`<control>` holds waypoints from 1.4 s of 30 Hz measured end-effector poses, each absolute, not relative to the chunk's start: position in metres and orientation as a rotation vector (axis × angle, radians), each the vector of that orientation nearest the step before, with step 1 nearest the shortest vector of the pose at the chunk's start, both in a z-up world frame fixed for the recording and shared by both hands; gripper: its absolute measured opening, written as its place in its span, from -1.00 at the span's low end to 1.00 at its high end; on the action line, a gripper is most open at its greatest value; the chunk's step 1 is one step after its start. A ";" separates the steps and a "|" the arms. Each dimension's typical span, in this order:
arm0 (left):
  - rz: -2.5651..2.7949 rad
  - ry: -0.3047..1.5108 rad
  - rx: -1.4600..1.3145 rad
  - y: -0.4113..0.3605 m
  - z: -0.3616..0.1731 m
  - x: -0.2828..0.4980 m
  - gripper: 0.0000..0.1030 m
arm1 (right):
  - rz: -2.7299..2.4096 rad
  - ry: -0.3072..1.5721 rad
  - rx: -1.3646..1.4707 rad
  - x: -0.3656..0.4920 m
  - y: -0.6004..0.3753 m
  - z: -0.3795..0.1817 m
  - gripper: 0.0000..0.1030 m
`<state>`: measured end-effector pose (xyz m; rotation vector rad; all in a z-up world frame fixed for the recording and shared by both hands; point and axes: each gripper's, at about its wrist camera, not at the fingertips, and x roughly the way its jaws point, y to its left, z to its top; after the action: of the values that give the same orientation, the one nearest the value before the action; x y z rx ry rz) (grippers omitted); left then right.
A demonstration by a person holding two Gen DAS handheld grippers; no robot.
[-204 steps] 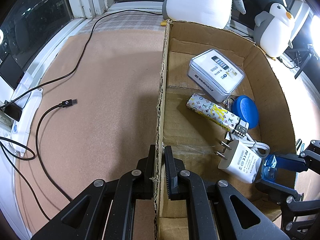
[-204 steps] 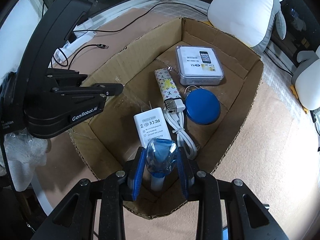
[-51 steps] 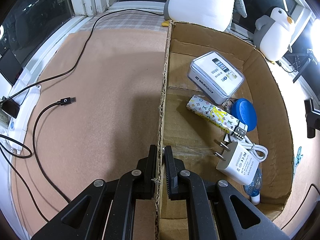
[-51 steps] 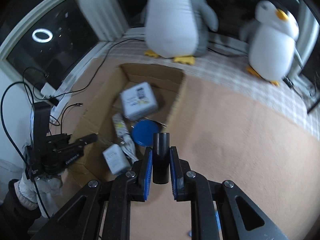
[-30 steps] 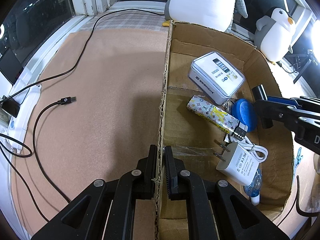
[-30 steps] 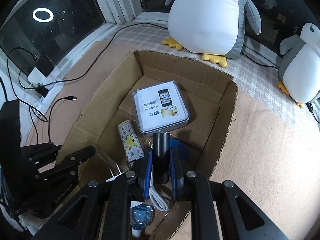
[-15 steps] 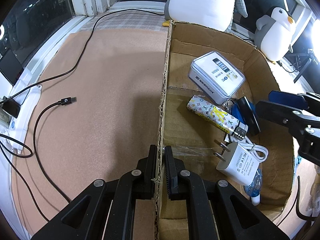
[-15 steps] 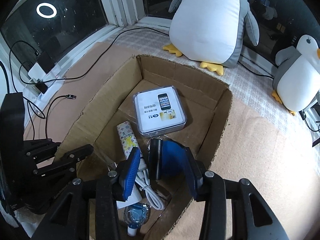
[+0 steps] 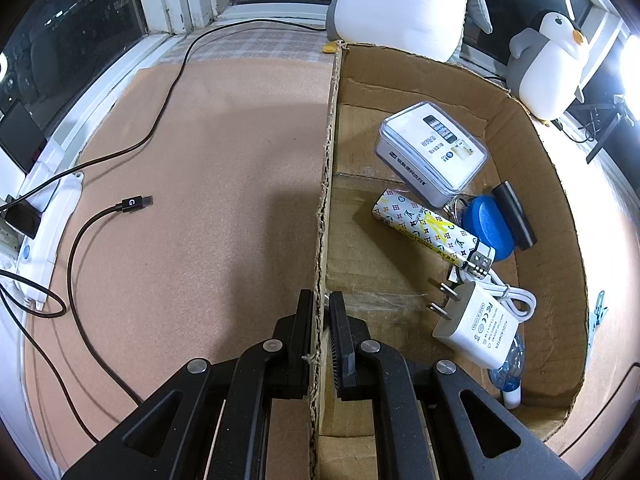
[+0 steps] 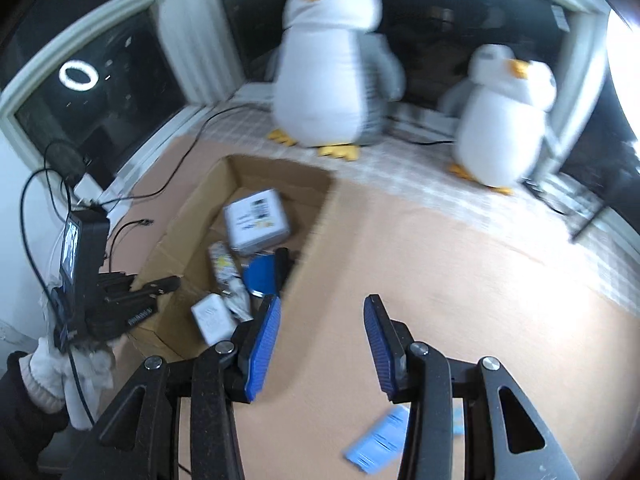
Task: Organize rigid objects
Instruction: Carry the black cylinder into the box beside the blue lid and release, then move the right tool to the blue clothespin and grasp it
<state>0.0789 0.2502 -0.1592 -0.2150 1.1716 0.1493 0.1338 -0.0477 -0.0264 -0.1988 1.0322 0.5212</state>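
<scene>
In the left wrist view, the left tool (image 9: 322,320) is clamped on the near wall of the cardboard box (image 9: 326,152) and holds it steady. The box stands on the brown worktop (image 9: 208,184). Inside lie a white boxed case (image 9: 432,152), a patterned lighter (image 9: 428,230), a blue round disc (image 9: 488,228), a white charger (image 9: 478,328) with its cable, and a small blue bottle (image 9: 510,376) in the near corner. A black cylinder (image 9: 514,216) leans on the blue disc, beside the right wall. So six things are already collected.

In the right wrist view, which is blurred, the right tool (image 10: 322,340) is empty with its blue pads wide apart, above the bare worktop and outside the box. A light blue item (image 10: 376,446) lies on the worktop under this tool; I cannot tell what it is. I judge that it is what is left to put away.

Compared with half a second ago, the right tool has released the black cylinder, has left the box and is no longer visible in the left view. One second ago the cylinder was still gripped between its pads. The left tool has not moved.
</scene>
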 end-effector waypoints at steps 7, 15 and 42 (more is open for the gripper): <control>0.149 1.173 -0.208 0.248 -0.159 0.079 -0.86 | 0.383 1.040 -0.159 0.122 -0.132 -0.005 -0.21; 0.151 1.174 -0.201 0.246 -0.159 0.080 -0.86 | 0.300 1.149 -0.081 0.111 -0.192 -0.035 -0.21; 0.146 1.173 -0.210 0.246 -0.159 0.079 -0.86 | 0.224 1.397 0.375 0.134 -0.214 -0.154 -0.21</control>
<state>0.0787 0.2459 -0.1591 -0.2103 1.1733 0.1456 0.1339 -0.2143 -0.1535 0.3751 1.3965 0.2242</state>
